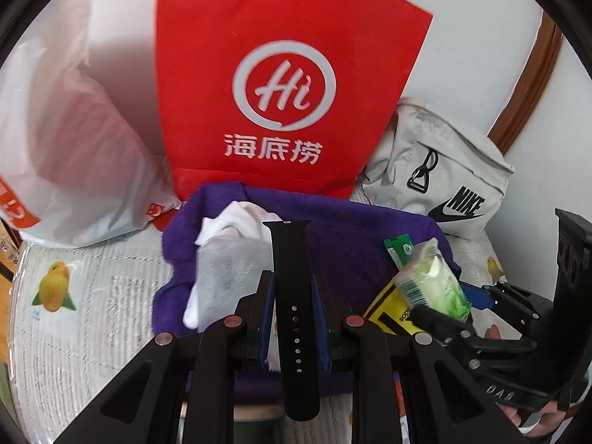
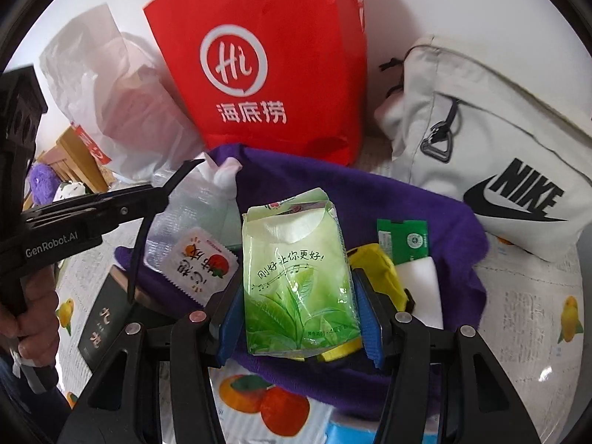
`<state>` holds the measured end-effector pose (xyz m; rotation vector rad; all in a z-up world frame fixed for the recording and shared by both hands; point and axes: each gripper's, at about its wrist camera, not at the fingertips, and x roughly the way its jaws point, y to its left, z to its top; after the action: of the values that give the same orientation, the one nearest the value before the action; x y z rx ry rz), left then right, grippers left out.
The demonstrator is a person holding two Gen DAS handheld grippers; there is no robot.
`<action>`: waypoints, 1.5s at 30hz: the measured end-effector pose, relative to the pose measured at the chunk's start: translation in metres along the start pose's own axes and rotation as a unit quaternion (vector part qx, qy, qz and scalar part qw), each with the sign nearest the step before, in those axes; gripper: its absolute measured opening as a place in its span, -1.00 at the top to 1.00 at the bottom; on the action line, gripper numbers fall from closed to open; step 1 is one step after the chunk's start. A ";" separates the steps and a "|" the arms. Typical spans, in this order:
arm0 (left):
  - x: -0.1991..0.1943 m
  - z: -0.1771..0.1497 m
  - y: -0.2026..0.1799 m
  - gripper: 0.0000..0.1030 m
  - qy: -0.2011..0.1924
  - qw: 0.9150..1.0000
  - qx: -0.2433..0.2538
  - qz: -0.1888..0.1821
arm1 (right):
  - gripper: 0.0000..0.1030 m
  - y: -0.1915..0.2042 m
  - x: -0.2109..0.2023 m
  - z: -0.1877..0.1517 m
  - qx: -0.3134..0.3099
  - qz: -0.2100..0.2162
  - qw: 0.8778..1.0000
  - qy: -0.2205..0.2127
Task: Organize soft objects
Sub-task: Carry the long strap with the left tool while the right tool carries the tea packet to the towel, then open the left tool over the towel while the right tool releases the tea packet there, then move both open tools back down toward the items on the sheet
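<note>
My left gripper (image 1: 292, 288) is shut on a black watch strap (image 1: 290, 255), which stands up between its blue pads. Beneath it lies a purple cloth (image 1: 355, 229) with a white sock and a clear packet (image 1: 222, 259) on it. My right gripper (image 2: 299, 296) is shut on a green tissue pack (image 2: 299, 270) held just above the same purple cloth (image 2: 436, 214). In the right wrist view the left gripper (image 2: 166, 192) reaches in from the left with the strap (image 2: 138, 248) hanging from it. In the left wrist view the right gripper (image 1: 455, 307) and its tissue pack (image 1: 433, 281) show at the right.
A red bag (image 2: 266, 66) stands behind the cloth, with a white plastic bag (image 2: 111, 103) to its left and a pale Nike bag (image 2: 499, 148) to its right. A fruit-print sachet (image 2: 199, 262), a yellow item (image 2: 377, 262), a green sachet (image 2: 403, 240) and a white block (image 2: 425, 288) lie on the cloth.
</note>
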<state>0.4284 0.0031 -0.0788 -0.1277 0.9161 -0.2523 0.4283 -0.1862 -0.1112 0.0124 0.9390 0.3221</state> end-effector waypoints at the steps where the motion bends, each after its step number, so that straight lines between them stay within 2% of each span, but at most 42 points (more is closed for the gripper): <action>1: 0.004 0.001 -0.001 0.62 0.003 1.000 0.000 -0.003 | -0.05 0.000 0.004 0.001 0.000 -0.004 1.000 0.002; 9: 0.044 0.005 -0.006 0.62 0.030 1.000 0.000 0.005 | -0.06 -0.006 0.033 0.001 0.013 -0.005 1.000 0.028; 17: 0.063 0.006 -0.004 0.61 0.050 0.999 -0.011 0.014 | -0.08 -0.009 0.037 0.002 0.009 0.005 0.999 0.031; 23: 0.065 0.006 -0.004 0.59 0.050 0.998 -0.014 0.021 | -0.30 -0.002 0.033 0.000 -0.009 0.006 1.000 0.025; 24: 0.064 0.006 -0.004 0.58 0.049 0.998 -0.016 0.020 | -0.32 -0.002 0.033 0.001 -0.010 0.005 1.000 0.024; 28: 0.048 0.006 -0.005 0.32 0.040 0.999 -0.014 0.026 | -0.36 -0.001 0.023 -0.001 -0.006 0.004 1.000 0.016; 31: 0.034 0.005 -0.006 0.24 0.034 0.999 -0.013 0.027 | -0.36 0.001 0.008 -0.003 -0.003 0.003 1.000 0.007; 37: 0.000 -0.007 -0.012 0.22 0.024 0.999 -0.005 0.025 | -0.37 0.005 -0.030 -0.014 0.000 -0.007 1.000 -0.013; 45: -0.050 -0.040 -0.015 0.17 0.011 0.999 0.003 0.034 | -0.38 0.018 -0.079 -0.053 0.005 -0.008 0.999 -0.032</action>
<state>0.3647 0.0026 -0.0612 -0.0883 0.9408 -0.1940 0.3388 -0.1972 -0.0777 0.0240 0.8766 0.2999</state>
